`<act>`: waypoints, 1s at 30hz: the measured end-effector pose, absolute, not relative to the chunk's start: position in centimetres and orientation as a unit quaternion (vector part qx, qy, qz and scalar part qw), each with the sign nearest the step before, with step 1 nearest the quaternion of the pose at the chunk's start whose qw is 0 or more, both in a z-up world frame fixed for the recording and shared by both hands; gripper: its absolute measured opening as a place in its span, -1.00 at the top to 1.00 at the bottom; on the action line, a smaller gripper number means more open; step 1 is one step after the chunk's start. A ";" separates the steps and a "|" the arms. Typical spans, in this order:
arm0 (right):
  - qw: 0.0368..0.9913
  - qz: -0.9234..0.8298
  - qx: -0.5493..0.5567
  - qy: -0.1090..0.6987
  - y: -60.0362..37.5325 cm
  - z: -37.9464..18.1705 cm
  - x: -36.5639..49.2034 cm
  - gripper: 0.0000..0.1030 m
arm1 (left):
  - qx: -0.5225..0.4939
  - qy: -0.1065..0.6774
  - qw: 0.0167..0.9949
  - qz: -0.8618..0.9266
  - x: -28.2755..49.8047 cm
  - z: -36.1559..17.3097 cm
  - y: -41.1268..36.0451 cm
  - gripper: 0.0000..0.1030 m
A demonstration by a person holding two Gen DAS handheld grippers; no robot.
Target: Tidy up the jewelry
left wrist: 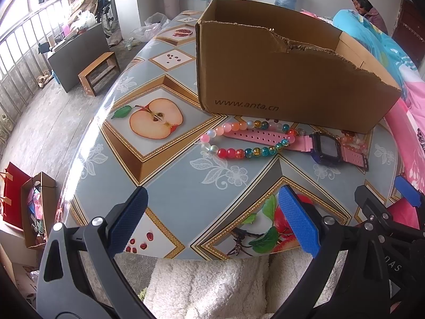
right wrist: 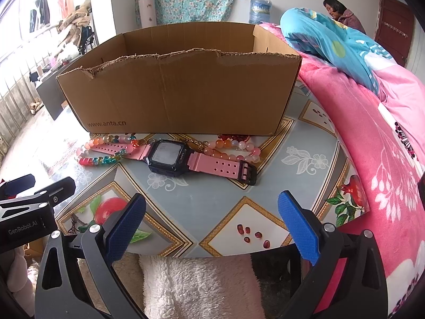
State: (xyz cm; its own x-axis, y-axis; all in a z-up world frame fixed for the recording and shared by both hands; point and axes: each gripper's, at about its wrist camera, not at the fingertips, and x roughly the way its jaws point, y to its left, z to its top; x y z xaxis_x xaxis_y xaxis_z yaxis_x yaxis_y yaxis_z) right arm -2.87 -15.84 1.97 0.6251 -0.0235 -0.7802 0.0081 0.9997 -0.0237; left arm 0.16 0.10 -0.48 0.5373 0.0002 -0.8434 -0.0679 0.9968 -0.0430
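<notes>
Cardboard box [right wrist: 180, 90], one; pink watch [right wrist: 170, 156], one; bead bracelets, two: multicoloured [left wrist: 247, 154], orange-pink [right wrist: 233, 147]. Left gripper [left wrist: 212, 220] and right gripper [right wrist: 212, 220] both spread, empty.

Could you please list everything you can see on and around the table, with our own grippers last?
cardboard box: one, brown, torn rim, open, back of the table.
watch: one, dark case, pink strap, flat in front of the box.
multicoloured bead bracelet: one, left of the watch, looped over its strap.
orange-pink bead bracelet: one, right of the watch, behind its strap.
table: one, fruit-print cover.
blanket: one, pink, right of the table.
person: one, seated far right.
left gripper: open, empty.
right gripper: open, empty.
</notes>
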 end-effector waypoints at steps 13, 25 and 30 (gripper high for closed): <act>0.900 -0.013 -0.017 0.435 -15.5 2.4 -2.6 -0.88 | -0.038 0.477 0.878 0.022 0.1 -0.8 0.6 -0.85; 0.897 -0.014 -0.025 0.441 -15.1 2.3 -2.5 -0.88 | -0.035 0.478 0.878 0.024 0.1 -0.5 0.4 -0.85; 0.897 -0.014 -0.026 0.442 -15.2 2.3 -2.4 -0.88 | -0.034 0.478 0.877 0.024 0.1 -0.5 0.4 -0.85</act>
